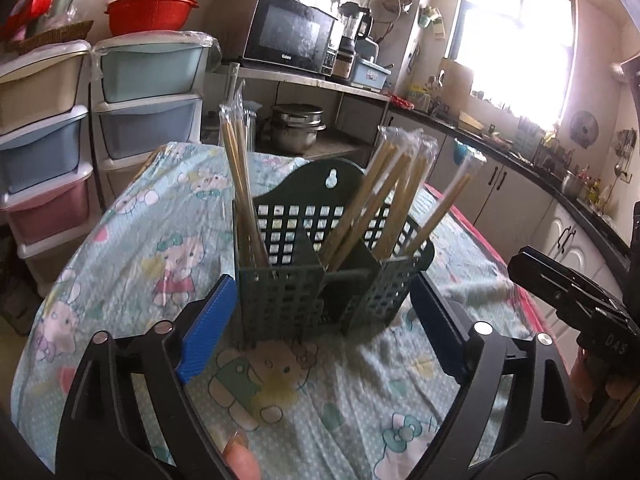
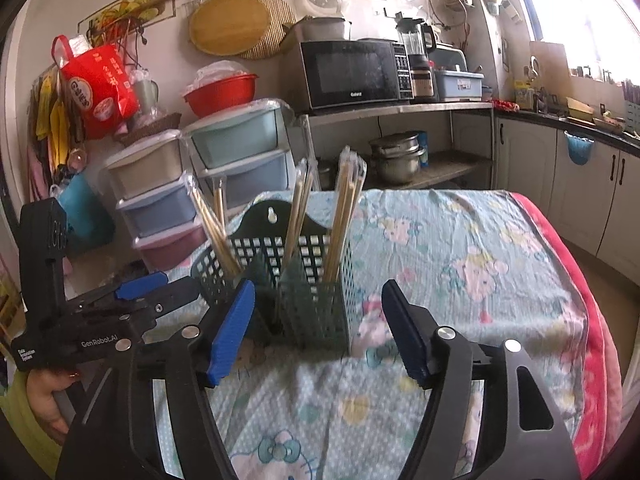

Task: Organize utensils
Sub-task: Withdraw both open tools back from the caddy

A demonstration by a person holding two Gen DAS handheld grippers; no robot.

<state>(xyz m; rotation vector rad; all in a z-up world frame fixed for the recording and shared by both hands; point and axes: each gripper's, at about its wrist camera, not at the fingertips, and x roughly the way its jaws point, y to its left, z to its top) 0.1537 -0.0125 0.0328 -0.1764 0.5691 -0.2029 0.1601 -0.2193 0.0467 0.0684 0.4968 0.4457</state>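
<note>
Left wrist view: left gripper (image 1: 320,320) is sitting released, blue pads flanking the green utensil caddy (image 1: 320,280) at frame center without touching it. Wrapped chopsticks (image 1: 372,204) are standing in its compartments. Caddy is resting on the cartoon tablecloth (image 1: 160,240). Right gripper (image 2: 320,328) is also hanging released, nothing between its pads, caddy just ahead.

Your window (image 1: 516,36) blows out white with daylight glare; fisheye bends the edges dark, and the nearest parts look soft.
</note>
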